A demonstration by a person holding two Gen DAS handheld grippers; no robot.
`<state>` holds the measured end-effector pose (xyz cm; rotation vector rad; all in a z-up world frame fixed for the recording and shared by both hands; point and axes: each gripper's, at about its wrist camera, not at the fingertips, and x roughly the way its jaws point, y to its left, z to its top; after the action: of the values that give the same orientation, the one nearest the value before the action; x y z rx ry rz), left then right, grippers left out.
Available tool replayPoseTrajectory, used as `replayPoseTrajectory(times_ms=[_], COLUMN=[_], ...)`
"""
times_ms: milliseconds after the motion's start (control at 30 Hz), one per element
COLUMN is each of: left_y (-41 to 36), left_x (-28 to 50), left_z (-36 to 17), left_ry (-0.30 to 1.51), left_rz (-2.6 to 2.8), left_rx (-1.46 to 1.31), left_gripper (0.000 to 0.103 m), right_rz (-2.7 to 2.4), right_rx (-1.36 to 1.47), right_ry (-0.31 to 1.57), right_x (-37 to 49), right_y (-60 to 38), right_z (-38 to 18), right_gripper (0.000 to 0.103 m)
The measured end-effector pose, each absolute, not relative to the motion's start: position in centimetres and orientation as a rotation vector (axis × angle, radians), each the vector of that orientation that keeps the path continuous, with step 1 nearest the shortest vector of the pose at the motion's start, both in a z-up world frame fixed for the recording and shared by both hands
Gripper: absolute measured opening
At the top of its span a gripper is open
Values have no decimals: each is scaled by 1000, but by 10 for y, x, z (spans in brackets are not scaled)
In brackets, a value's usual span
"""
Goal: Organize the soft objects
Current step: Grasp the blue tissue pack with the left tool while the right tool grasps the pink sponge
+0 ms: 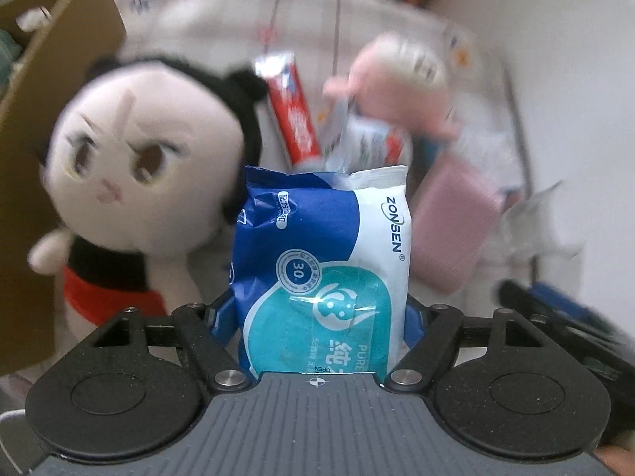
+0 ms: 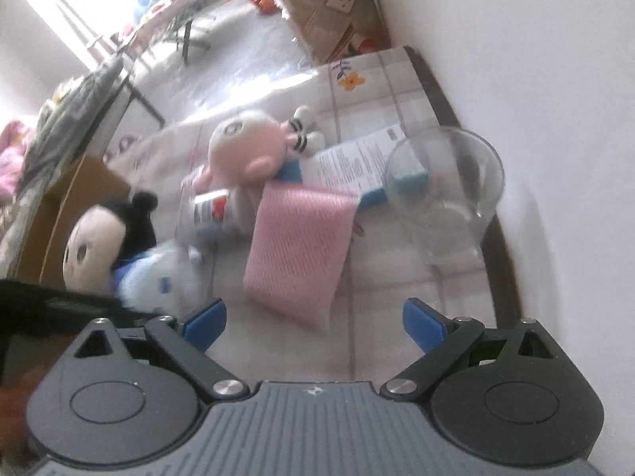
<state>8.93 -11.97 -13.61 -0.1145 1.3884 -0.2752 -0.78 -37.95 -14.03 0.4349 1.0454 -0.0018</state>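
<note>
Both tongs level: left (image 1: 319, 317) clamps wipes pack (image 1: 321, 269), right (image 2: 313, 321) spread.

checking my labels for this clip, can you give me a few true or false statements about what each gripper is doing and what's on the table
1. The left gripper is shut on the wet wipes pack. True.
2. The right gripper holds the pink cloth. False: its fingers stand apart with nothing between them, and the cloth lies on the table ahead.
3. A clear glass bowl sits near the table's edge by the wall. True.
4. The black-haired doll is inside the cardboard box. False: it is outside the box, next to it.
5. A pink plush lies beyond the pink cloth. True.
</note>
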Motion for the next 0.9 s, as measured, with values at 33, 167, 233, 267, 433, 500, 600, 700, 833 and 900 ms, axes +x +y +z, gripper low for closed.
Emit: replayPoseTrajectory(times_ms=[33, 167, 233, 267, 433, 500, 600, 700, 833, 900], left_y=[-114, -93, -86, -80, -47, -42, -31, -21, -12, -7], left_x=[89, 90, 89, 91, 87, 90, 89, 85, 80, 77], left_z=[-127, -95, -86, -81, -65, -62, -60, -58, -56, -56], left_ry=[1367, 1299, 1279, 1271, 1249, 1250, 1246, 1247, 1239, 1235], left_rz=[-279, -264, -245, -236, -190, -179, -179, -178, -174, -170], left_rx=[-131, -197, -226, -243, -299, -310, -319, -321, -331, -336], left_gripper=[76, 76, 76, 76, 76, 76, 76, 76, 76, 76], right_rz=[-6, -24, -45, -59, -162, -206, -270, -304, -343, -349], right_rx=[450, 488, 473, 466, 437, 428, 416, 425, 446, 425], right_ry=[1037, 1009, 1001, 999, 988, 991, 992, 989, 1016, 1010], right_x=[-3, 11, 20, 24, 44, 50, 55, 60, 62, 60], right_y=[-378, -367, -357, -353, -334, -329, -324, -324, -326, -325], right_z=[-142, -149, -156, -159, -176, -182, -190, -197, -208, -208], right_gripper=[98, 98, 99, 99, 101, 101, 101, 101, 96, 88])
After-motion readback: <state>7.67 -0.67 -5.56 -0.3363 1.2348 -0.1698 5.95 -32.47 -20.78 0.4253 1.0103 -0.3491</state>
